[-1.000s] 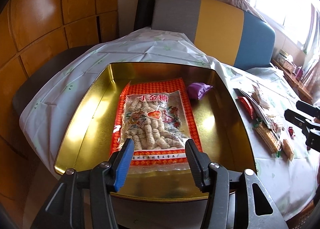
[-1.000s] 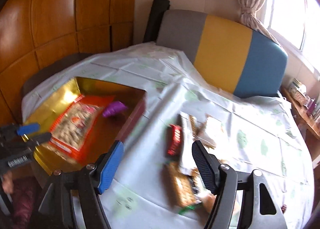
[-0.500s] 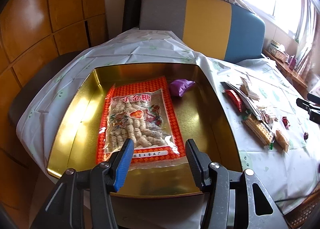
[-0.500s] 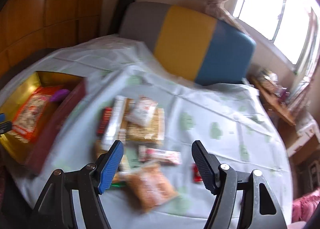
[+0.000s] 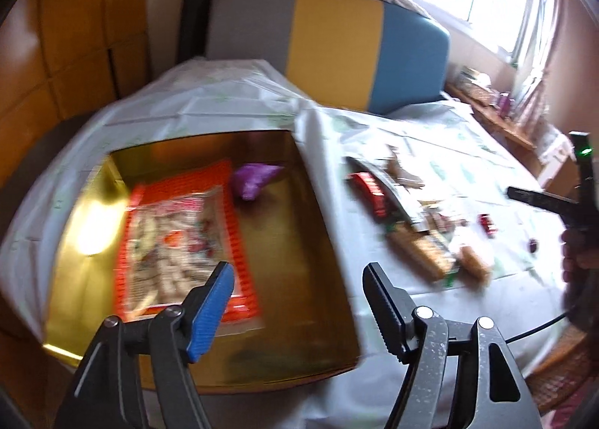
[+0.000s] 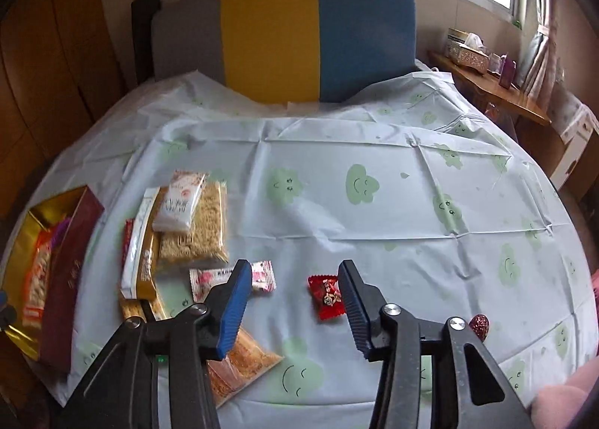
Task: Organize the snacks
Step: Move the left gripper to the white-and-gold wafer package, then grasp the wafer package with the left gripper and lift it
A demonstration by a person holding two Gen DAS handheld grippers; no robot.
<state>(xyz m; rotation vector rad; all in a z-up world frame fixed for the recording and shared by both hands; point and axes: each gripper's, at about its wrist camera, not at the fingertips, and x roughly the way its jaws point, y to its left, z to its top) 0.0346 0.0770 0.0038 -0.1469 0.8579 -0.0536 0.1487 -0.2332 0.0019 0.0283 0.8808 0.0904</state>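
A gold tin (image 5: 295,320) holds a red-bordered peanut candy bag (image 5: 179,241) and a purple candy (image 5: 252,180); the tin also shows at the left of the right wrist view (image 6: 71,260). My left gripper (image 5: 297,281) is open and empty over the tin's near right side. My right gripper (image 6: 294,284) is open and empty above the tablecloth, with a small red candy (image 6: 325,296) just inside its right finger and a pink-white candy (image 6: 213,279) by its left finger. A pile of snack packets (image 6: 179,219) lies to the left.
A dark red date-like candy (image 6: 479,324) lies at the right near the table edge. An orange snack bag (image 6: 243,365) lies under the right gripper's left finger. A grey, yellow and blue chair back (image 6: 299,35) stands behind the table. A wooden sill with boxes (image 6: 486,65) is at the right.
My right gripper swung right, away from the tin, and came down over the small loose candies. My left gripper turned right, so the tin now sits to its left.
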